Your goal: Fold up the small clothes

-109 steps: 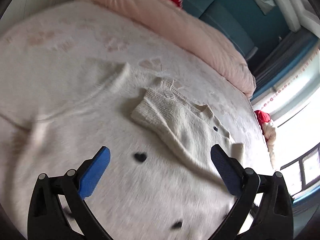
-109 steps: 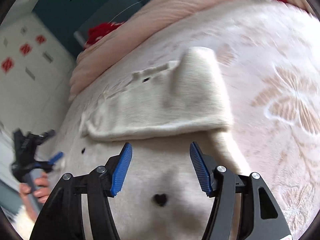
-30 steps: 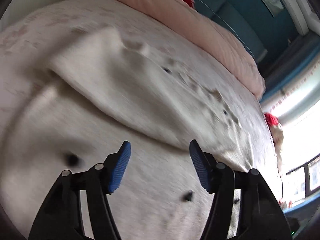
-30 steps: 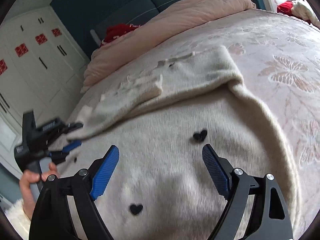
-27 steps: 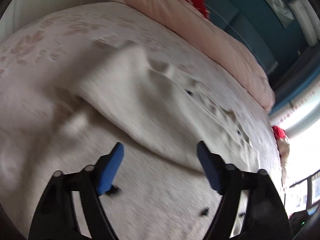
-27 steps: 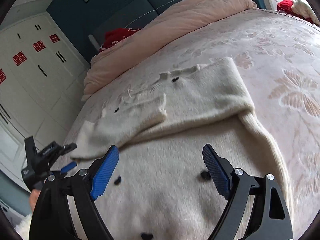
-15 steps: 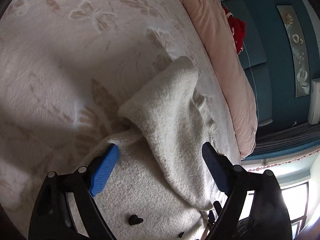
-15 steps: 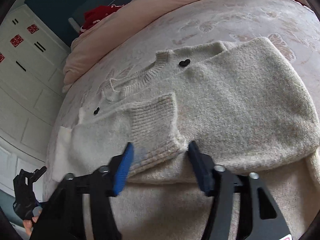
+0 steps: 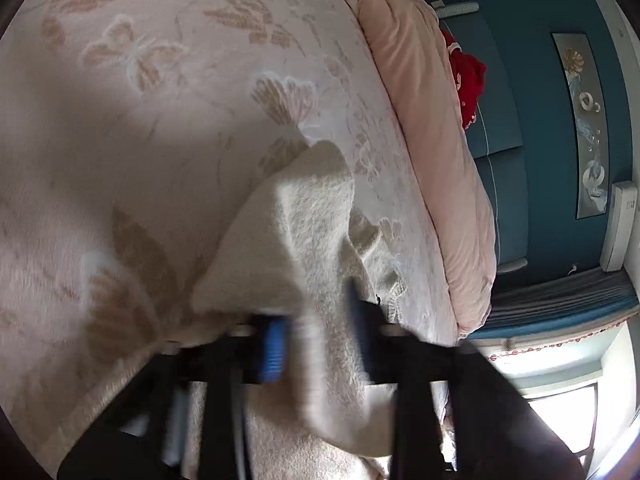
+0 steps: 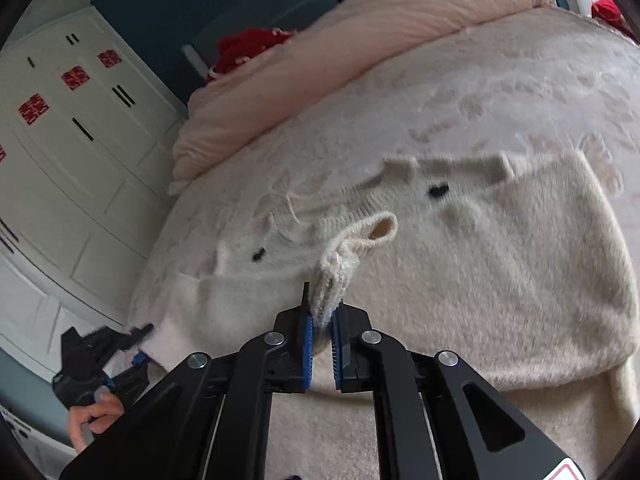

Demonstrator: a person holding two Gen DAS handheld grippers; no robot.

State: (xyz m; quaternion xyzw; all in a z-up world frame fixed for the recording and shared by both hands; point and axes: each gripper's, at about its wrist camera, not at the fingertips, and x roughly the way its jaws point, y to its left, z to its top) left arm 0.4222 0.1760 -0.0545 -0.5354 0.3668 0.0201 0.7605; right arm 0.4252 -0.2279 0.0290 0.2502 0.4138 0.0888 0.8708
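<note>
A cream knit sweater (image 10: 500,264) with small black hearts lies on the bed, partly folded. My right gripper (image 10: 320,320) is shut on the ribbed sleeve cuff (image 10: 352,248) and lifts it slightly off the sweater. In the left wrist view my left gripper (image 9: 316,344) is blurred, its blue pads close together around a fold of the sweater (image 9: 296,240) at its left edge. The left gripper also shows in the right wrist view (image 10: 132,344), at the sweater's left corner.
The sweater rests on a pale pink bedspread (image 9: 160,80) with butterfly patterns. A rolled pink duvet (image 10: 360,52) and a red item (image 10: 248,48) lie at the head of the bed. White wardrobes (image 10: 60,140) stand on the left.
My right gripper has closed on the sleeve cuff and raised it. My left gripper has narrowed from wide open onto the sweater's folded edge.
</note>
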